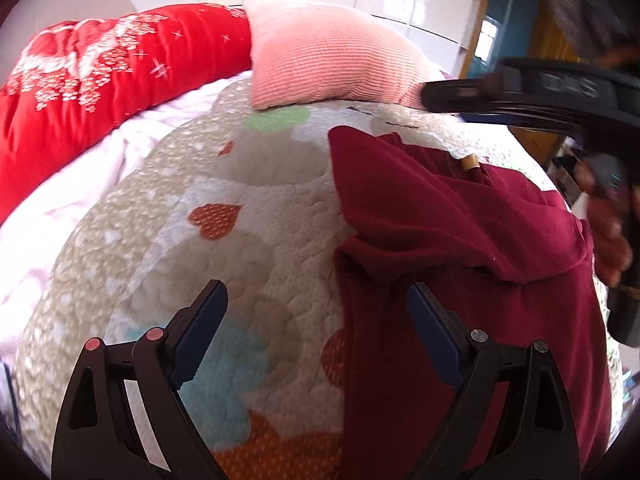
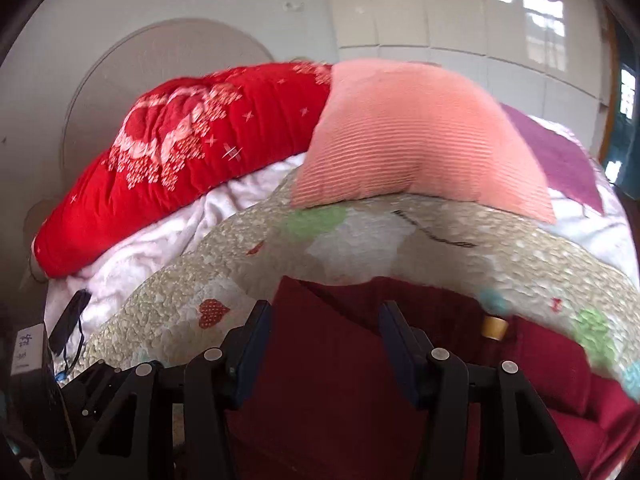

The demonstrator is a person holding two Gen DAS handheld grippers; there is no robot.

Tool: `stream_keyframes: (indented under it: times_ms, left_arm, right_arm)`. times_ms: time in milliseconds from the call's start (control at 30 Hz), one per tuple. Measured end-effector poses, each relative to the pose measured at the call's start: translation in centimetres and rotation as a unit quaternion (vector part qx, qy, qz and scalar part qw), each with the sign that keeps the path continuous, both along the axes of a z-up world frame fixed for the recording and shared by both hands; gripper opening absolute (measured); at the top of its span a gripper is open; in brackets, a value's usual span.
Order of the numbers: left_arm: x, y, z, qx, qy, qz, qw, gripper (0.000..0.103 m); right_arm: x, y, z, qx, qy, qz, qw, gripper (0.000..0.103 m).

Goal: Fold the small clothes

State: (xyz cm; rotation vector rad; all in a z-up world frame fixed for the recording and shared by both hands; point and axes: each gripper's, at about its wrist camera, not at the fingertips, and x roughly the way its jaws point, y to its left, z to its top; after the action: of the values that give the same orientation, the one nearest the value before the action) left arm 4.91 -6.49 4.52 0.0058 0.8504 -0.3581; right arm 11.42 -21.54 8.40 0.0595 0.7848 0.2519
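Left wrist view shows the left gripper (image 1: pixel 316 316) spread wide with nothing between its jaws; its left finger hangs over the quilted blanket (image 1: pixel 224 248), while its right finger sits over the left edge of the dark red garment (image 1: pixel 460 264). Whether that finger actually touches the cloth is hard to tell from this angle. The garment lies on the blanket, to the right of an orange heart patch, with its upper part folded across itself in a diagonal flap and a small tan tag (image 1: pixel 469 162) showing near its far edge. Beyond the garment a pink ribbed pillow (image 1: pixel 320 64) rests on the blanket's far edge, and left of the pillow lies a bright red quilt (image 1: pixel 100 80) with white patterning. To the right of the garment, the right gripper (image 1: pixel 540 96) appears as a blurred black body held by a hand (image 1: pixel 608 240).

Right wrist view puts the right gripper (image 2: pixel 326 334) directly above the garment (image 2: pixel 332 380), jaws well apart and holding nothing, the red cloth filling the gap between its fingers. The tan tag (image 2: pixel 494 328) lies just right of its right finger, at the garment's far edge where the blanket (image 2: pixel 400 232) begins. The pillow (image 2: pixel 416 140) and the red quilt (image 2: pixel 200 148) lie beyond the garment.
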Motion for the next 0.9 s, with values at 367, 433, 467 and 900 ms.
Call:
stream_keyframes:
  times_ms: [367,433,467,900]
  left_arm:
    - [2.7,1.1,-2.5,-0.015,0.05,0.018,0.9985,0.086]
    - [2.6,1.7,-2.3,-0.016,0.044,0.04,0.9981,0.086]
    - [2.6,2.2,-2.0,-0.015,0.035,0.053,0.9978,0.086]
    - [2.5,3.9,-0.7,-0.027,-0.002,0.095,0.9952,0.086]
  right_arm:
    - [6.2,5.1,-5.0,-0.105,0.017,0.051,0.993,0.006]
    - [7.2,5.8,-4.4,-0.077,0.005,0.044,0.996,0.006]
    - [8.0,6.4,-4.7,-0.076,0.008,0.04,0.996,0.006]
    - [-0.8,3.9,-5.1,-0.024,0.013,0.033,0.999,0.024]
